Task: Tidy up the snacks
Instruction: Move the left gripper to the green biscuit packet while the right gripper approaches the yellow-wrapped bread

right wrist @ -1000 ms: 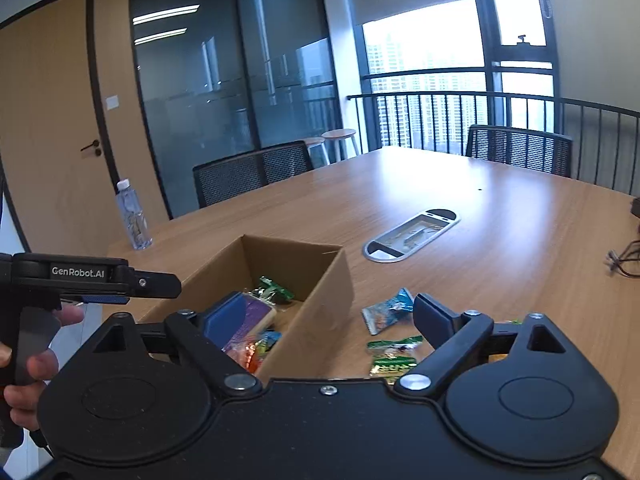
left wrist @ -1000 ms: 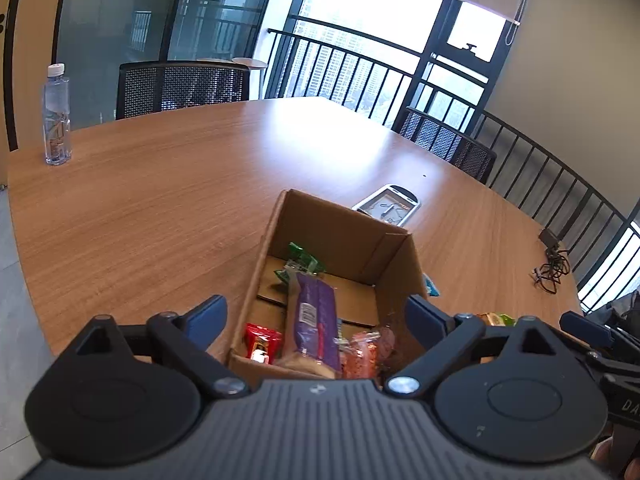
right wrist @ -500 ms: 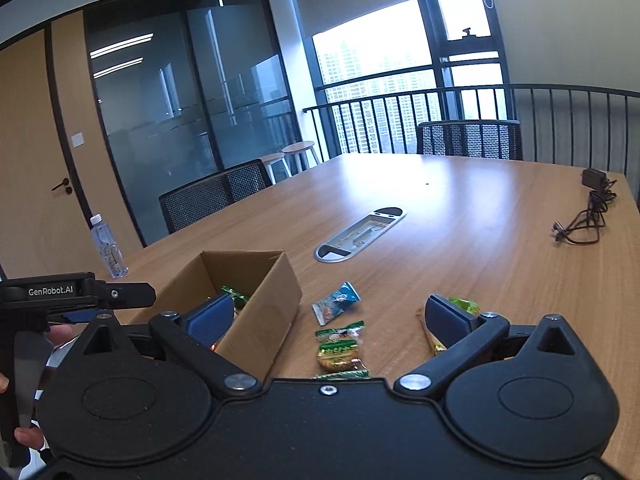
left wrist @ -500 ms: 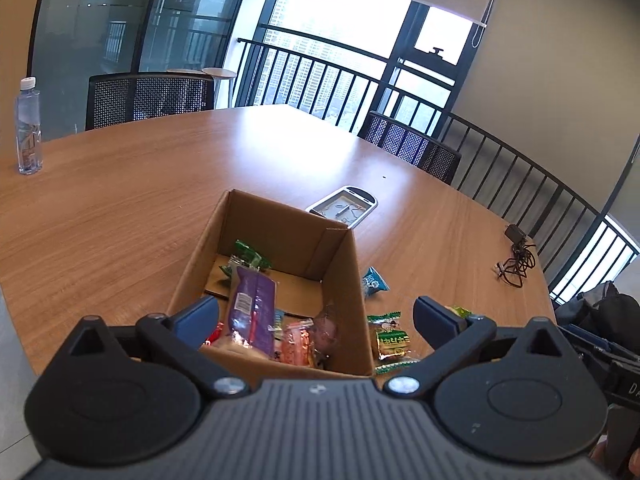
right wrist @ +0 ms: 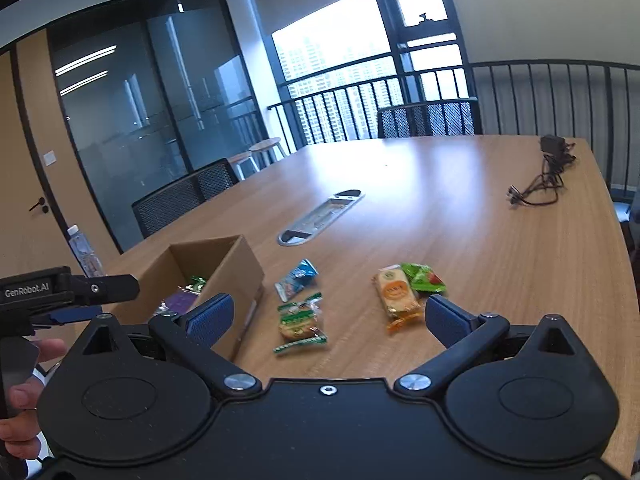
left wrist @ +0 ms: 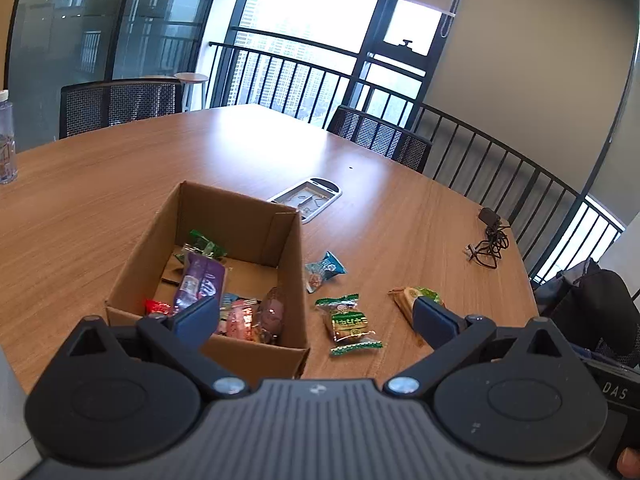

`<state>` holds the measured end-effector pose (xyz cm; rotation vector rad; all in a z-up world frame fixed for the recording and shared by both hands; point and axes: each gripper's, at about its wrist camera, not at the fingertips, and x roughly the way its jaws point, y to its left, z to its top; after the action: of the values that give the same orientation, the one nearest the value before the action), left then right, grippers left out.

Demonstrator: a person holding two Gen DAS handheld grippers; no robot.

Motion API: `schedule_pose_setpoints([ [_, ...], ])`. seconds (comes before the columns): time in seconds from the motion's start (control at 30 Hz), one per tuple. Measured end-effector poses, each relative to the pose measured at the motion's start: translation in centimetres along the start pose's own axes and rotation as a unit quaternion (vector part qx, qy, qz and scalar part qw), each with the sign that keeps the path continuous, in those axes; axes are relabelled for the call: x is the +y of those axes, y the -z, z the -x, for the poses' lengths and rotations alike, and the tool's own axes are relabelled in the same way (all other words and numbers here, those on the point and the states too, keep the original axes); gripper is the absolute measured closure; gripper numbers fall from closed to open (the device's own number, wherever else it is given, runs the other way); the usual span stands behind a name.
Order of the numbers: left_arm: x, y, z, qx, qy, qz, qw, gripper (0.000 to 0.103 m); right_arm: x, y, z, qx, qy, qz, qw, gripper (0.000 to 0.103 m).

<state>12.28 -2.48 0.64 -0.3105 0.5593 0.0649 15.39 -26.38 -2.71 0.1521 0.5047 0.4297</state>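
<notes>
Both grippers have swung right off the cardboard box [left wrist: 224,248]; left gripper [left wrist: 316,316] and right gripper [right wrist: 326,318] angled downward, jaws spread and empty, over loose snack packets [right wrist: 298,320] lying beside it.

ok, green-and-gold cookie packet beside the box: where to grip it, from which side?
Grip the green-and-gold packet across its puffed middle, coming from above with the open right gripper. It lies flat on the table, its crimped ends thin and floppy; the cardboard box crowds its left, so close the fingers along its length.
</notes>
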Motion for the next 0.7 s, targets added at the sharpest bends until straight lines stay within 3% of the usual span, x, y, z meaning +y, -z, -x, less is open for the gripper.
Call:
schedule_pose_setpoints([
  [0.37, -3.7, 0.2, -2.2, 0.011, 0.023, -0.022, 0.9994, 0.008, -2.8, 0.8, -2.0, 0.017, 0.021, -0.002, 1.000, 0.001],
  [0.7, -7.0, 0.0, -8.9, 0.087, 0.005, -0.018, 0.9960, 0.033, -4.4, 0.5, -5.7, 0.051, 0.011, 0.030, 0.998, 0.016],
])
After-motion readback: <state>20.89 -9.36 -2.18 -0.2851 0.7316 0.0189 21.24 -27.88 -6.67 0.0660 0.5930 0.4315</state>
